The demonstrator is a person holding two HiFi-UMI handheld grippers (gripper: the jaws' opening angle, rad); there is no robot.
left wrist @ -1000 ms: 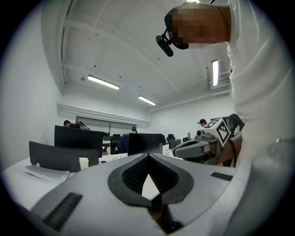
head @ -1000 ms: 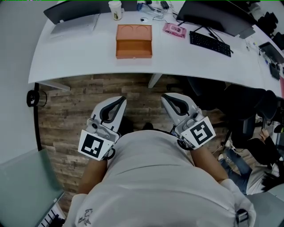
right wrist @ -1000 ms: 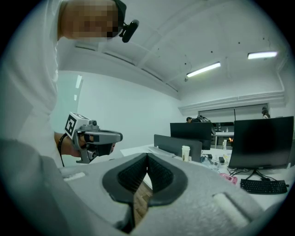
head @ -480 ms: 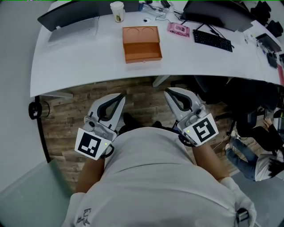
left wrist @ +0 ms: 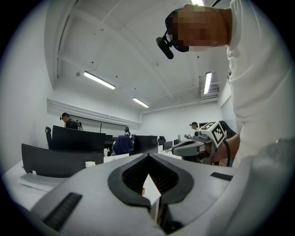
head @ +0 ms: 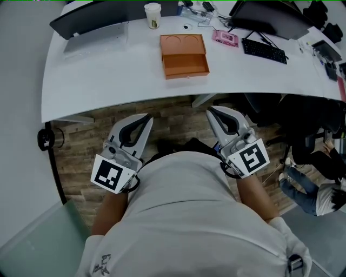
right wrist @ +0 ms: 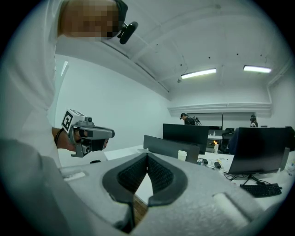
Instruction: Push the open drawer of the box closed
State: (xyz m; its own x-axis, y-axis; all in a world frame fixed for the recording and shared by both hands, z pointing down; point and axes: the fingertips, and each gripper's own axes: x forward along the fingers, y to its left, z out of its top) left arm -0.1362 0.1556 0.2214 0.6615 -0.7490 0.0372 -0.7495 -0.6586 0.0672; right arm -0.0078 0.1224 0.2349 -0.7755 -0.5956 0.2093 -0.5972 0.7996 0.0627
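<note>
An orange box (head: 184,48) with two round recesses in its top sits on the white desk (head: 108,76). Its drawer (head: 187,66) sticks out toward me at the front. My left gripper (head: 144,118) and right gripper (head: 212,113) hover over the wooden floor in front of the desk, well short of the box. Both are held close to my body, tips pointing at the desk. Each has its jaws shut with nothing between them. In the left gripper view the other gripper (left wrist: 196,146) shows at the right; the right gripper view shows its partner (right wrist: 90,135) at the left.
On the desk stand a paper cup (head: 153,15), a laptop (head: 97,33), a pink item (head: 225,38), a keyboard (head: 264,51) and monitors (head: 270,24). A desk leg (head: 199,100) stands below the box. A dark chair and a seated person (head: 308,178) are at the right.
The desk and the box have shifted right and slightly down in the head view. Both grippers keep their places by my body, still shut.
</note>
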